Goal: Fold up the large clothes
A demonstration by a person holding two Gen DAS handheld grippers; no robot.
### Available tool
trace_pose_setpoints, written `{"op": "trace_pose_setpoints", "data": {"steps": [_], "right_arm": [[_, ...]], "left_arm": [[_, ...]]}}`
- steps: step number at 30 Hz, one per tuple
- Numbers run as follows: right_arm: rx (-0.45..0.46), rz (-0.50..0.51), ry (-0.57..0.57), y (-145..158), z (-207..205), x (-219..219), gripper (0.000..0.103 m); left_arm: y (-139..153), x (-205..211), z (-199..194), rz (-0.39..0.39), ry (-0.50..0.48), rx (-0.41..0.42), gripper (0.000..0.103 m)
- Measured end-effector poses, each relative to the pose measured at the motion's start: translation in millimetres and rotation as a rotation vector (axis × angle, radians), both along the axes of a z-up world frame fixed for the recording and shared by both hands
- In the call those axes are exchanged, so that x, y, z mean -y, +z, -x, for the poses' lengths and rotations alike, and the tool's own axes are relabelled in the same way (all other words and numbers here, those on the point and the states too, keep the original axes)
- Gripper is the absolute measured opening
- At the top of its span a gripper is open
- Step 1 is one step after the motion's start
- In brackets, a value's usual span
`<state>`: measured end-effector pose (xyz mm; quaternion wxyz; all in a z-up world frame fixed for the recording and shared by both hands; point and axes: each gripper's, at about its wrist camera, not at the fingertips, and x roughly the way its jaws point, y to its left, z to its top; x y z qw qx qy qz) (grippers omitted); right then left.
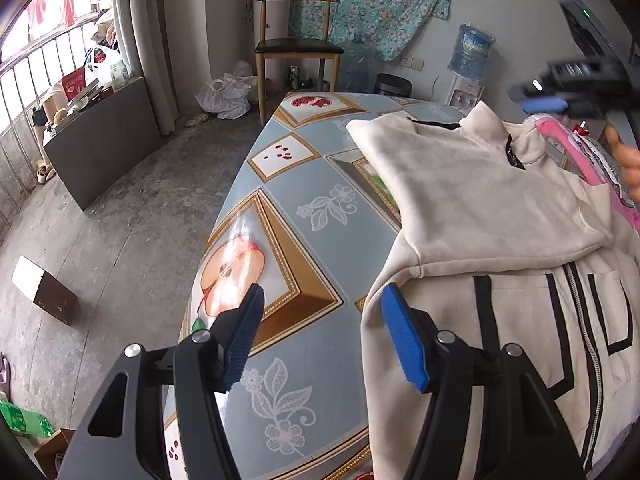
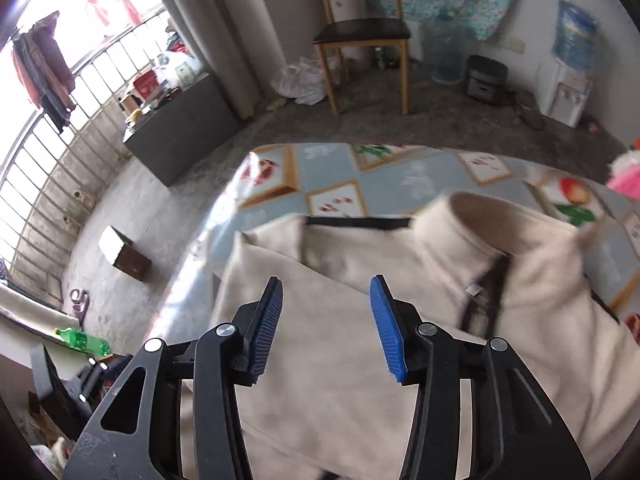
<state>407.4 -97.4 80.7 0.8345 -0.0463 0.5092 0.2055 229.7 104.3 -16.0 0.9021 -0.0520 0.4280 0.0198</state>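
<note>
A cream zip-up jacket (image 1: 492, 216) with black stripes lies on the patterned table (image 1: 312, 216), one sleeve folded across its chest. My left gripper (image 1: 322, 294) is open and empty, above the jacket's left edge near the hem. My right gripper (image 2: 326, 286) is open and empty, hovering over the folded sleeve of the jacket (image 2: 360, 280), near the collar. The right gripper also shows blurred in the left wrist view (image 1: 560, 100) at the upper right.
A pink garment (image 1: 576, 156) lies by the jacket's far side. A wooden chair (image 1: 298, 46) stands beyond the table, with a water dispenser (image 1: 472, 68) and bin (image 1: 394, 84) by the wall. A small box (image 1: 44, 290) sits on the floor left of the table.
</note>
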Motion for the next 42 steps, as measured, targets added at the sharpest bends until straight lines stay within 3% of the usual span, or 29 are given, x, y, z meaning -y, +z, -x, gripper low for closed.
{"op": "trace_pose_setpoints", "data": {"steps": [3, 8, 11, 12, 15, 18, 23, 24, 25, 26, 28, 34, 39, 42], "right_arm": [[-0.013, 0.077, -0.117, -21, 25, 67, 0.045], [-0.112, -0.161, -0.475, -45, 51, 193, 0.047], [-0.147, -0.229, -0.559, -54, 57, 220, 0.047], [-0.183, -0.290, -0.600, -63, 60, 233, 0.047], [-0.217, -0.346, -0.646, -70, 62, 242, 0.049], [-0.268, -0.442, -0.713, -78, 68, 252, 0.053], [-0.296, -0.508, -0.771, -84, 77, 259, 0.051], [-0.288, -0.505, -0.769, -82, 78, 258, 0.051], [-0.281, -0.491, -0.760, -81, 76, 257, 0.042], [-0.277, -0.463, -0.746, -81, 73, 253, 0.023], [-0.264, -0.422, -0.713, -81, 68, 246, 0.011], [-0.057, -0.285, -0.643, -36, 67, 234, 0.009], [-0.104, -0.125, -0.661, -70, 64, 234, 0.010], [-0.075, -0.072, -0.656, -65, 71, 230, 0.017]], "left_arm": [[13, 7, -7, 0.004, -0.030, 0.016, 0.066], [24, 37, -37, 0.013, -0.118, -0.001, 0.067], [20, 55, -64, 0.050, -0.148, -0.020, 0.067], [18, 62, -74, 0.050, -0.152, -0.029, 0.067], [9, 79, -97, 0.031, -0.163, -0.046, 0.067], [-1, 93, -109, 0.013, -0.178, -0.065, 0.067], [-15, 103, -116, -0.003, -0.179, -0.100, 0.067], [-17, 104, -116, -0.011, -0.176, -0.096, 0.068], [-18, 106, -116, -0.018, -0.178, -0.089, 0.070], [-18, 108, -115, -0.025, -0.179, -0.086, 0.071], [-19, 109, -115, -0.043, -0.178, -0.083, 0.072], [-19, 109, -115, -0.038, -0.191, -0.086, 0.071], [-16, 115, -114, -0.049, -0.208, -0.086, 0.071], [-9, 120, -112, -0.067, -0.227, -0.072, 0.072]]}}
